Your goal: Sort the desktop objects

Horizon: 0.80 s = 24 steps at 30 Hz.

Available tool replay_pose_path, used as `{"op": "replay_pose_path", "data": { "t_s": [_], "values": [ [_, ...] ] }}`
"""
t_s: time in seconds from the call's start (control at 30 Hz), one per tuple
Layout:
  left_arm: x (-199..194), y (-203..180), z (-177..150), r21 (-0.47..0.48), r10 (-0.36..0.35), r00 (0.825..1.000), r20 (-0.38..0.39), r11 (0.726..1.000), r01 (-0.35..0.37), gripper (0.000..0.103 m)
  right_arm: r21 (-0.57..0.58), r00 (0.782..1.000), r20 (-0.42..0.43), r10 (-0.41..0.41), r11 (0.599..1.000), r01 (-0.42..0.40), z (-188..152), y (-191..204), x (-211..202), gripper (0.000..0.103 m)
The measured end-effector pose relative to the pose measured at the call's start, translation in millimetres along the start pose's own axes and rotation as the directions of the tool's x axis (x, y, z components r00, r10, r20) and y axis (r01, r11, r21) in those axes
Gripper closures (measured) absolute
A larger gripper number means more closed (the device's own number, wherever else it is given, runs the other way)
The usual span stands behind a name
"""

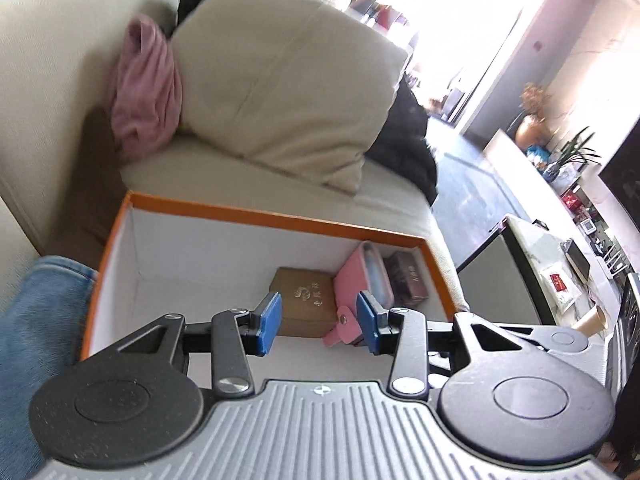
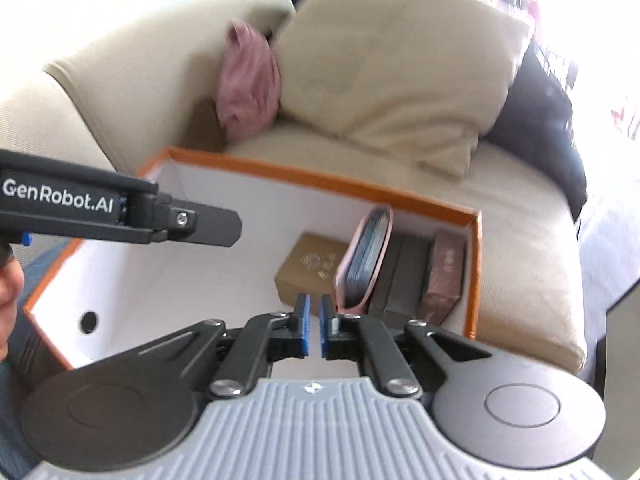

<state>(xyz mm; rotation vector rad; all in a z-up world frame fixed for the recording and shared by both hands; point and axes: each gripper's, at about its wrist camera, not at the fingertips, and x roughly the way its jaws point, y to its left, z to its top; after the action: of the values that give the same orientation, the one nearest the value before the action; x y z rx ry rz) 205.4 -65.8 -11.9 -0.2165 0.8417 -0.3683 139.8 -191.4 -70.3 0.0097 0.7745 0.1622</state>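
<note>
Orange-rimmed box (image 2: 320, 184), left half free

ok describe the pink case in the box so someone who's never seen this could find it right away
Start at the beige sofa and find the orange-edged box with white inner walls in front of it. At the box's right end, the pink case stands on edge between a tan box and darker brown boxes; it is the only pink thing inside.
</note>
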Motion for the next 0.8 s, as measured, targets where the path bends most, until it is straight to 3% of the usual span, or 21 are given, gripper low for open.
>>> {"op": "replay_pose_path", "data": {
  "t_s": [0.1, 0.23, 0.37, 0.6, 0.8],
  "values": [
    [-21, -6, -13, 0.058, -0.023, 0.998, 0.053, 0.998, 0.019, 0.055, 0.003, 0.998, 0.056, 0.007, 1.000, -0.007, -15, 3, -23, 0.095],
    [-47, -14, -29, 0.132, -0.018, 0.998, 0.056, 0.991, 0.010, 0.055, 0.047, 0.998, 0.069, 0.006, 0.999, -0.009, -35, -1, -50, 0.095],
    [-64, -17, -49, 0.166, -0.018, 1.000, -0.012, 0.986, 0.020, 0.055, 0.081, 0.996, 0.094, 0.009, 0.997, -0.017, -58, -5, -77, 0.088],
    [-78, -8, -87, 0.183, -0.039, 0.989, -0.141, 0.981, 0.064, 0.055, 0.112, 0.999, 0.026, 0.019, 0.993, -0.022, -108, -6, -103, 0.086],
    [-90, -14, -131, 0.221, -0.069, 0.966, -0.247, 0.967, 0.126, 0.054, 0.165, 0.995, -0.032, 0.098, 0.982, -0.092, -142, 1, -112, 0.086]
  ]
}}
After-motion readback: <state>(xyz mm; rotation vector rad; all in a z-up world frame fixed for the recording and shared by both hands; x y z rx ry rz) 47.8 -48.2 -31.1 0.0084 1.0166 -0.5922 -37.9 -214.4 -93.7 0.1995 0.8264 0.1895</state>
